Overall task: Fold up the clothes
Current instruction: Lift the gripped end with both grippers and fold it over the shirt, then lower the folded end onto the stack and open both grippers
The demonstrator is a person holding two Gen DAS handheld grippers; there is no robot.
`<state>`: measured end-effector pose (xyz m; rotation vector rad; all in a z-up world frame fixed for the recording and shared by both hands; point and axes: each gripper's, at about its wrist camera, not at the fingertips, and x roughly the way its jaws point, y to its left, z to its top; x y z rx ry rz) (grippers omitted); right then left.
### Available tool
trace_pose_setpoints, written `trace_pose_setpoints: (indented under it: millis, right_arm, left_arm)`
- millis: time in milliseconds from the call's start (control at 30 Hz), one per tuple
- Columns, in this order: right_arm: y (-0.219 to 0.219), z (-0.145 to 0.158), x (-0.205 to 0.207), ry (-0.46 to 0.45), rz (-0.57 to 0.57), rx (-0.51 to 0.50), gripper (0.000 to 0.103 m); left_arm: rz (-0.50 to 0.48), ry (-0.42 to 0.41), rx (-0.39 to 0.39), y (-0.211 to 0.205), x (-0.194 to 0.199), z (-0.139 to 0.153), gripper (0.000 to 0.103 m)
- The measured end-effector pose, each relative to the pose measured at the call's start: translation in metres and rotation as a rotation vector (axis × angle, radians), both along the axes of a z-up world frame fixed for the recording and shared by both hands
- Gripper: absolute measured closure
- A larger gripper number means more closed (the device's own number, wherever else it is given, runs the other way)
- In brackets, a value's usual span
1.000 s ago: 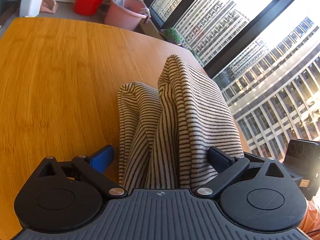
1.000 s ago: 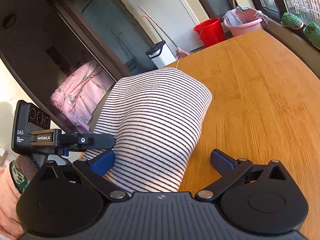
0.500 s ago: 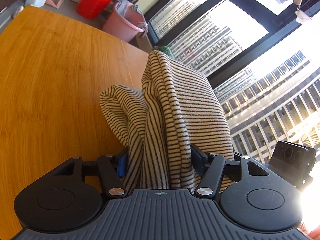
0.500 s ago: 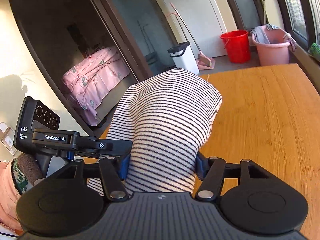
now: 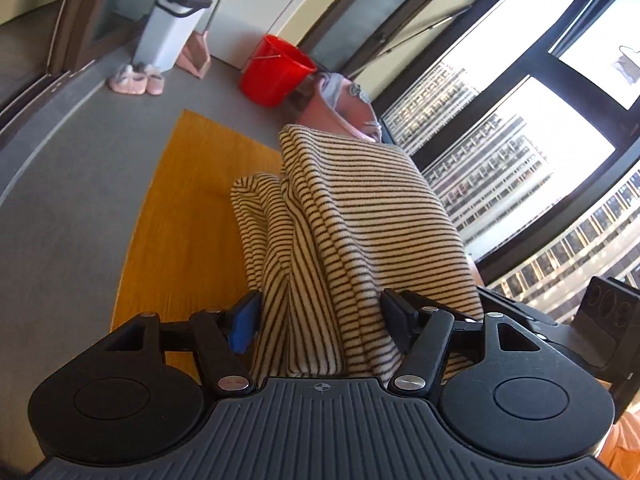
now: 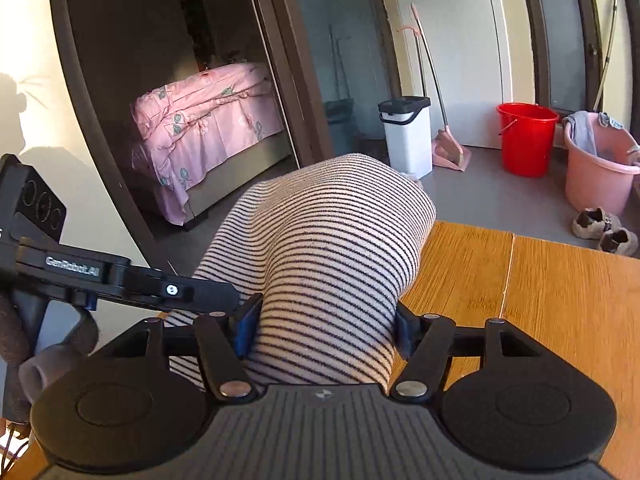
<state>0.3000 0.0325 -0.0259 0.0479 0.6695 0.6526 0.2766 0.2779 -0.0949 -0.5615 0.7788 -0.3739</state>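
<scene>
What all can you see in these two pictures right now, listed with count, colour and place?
striped garment: one, cream and dark, held over the table
table: one, orange wood
bucket: one, red, on the floor
tub: one, pink, beside the bucket
bin: one, white, black lid, by the wall
bed cover: one, pink, next room
left gripper: black, shut on the garment
right gripper: black, jaws opening, garment between them

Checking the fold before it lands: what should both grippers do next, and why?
Probably carry the striped garment on over the wooden table and lower it. Left gripper and right gripper both clamp bunched cloth, and it hangs raised off the table.
</scene>
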Motion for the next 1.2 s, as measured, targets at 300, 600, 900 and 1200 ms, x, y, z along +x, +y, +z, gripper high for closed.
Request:
trace_pose_setpoints:
  millis: [300,600,900,1200]
  right_arm:
    - [0.024,0.008,-0.010,-0.049,-0.059,-0.133,0.032]
    - [-0.040,0.026,-0.020,-0.077,-0.053,-0.125,0.003]
    - [-0.032,0.060,0.034,-0.094,-0.160,-0.025,0.000]
    - [0.014,0.009,0.059,-0.011,-0.198,-0.251,0.000]
  left_arm:
    - [-0.096,-0.234,0.054,-0.040,-0.003,0.071,0.025]
    - [-0.125,-0.166,0.251,-0.074,0.010,0.034,0.032]
    - [-0.161,-0.191,0.279,-0.068,0.009,0.029,0.032]
    - [-0.164,-0.235,0.309,-0.064,0.001,0.025,0.032]
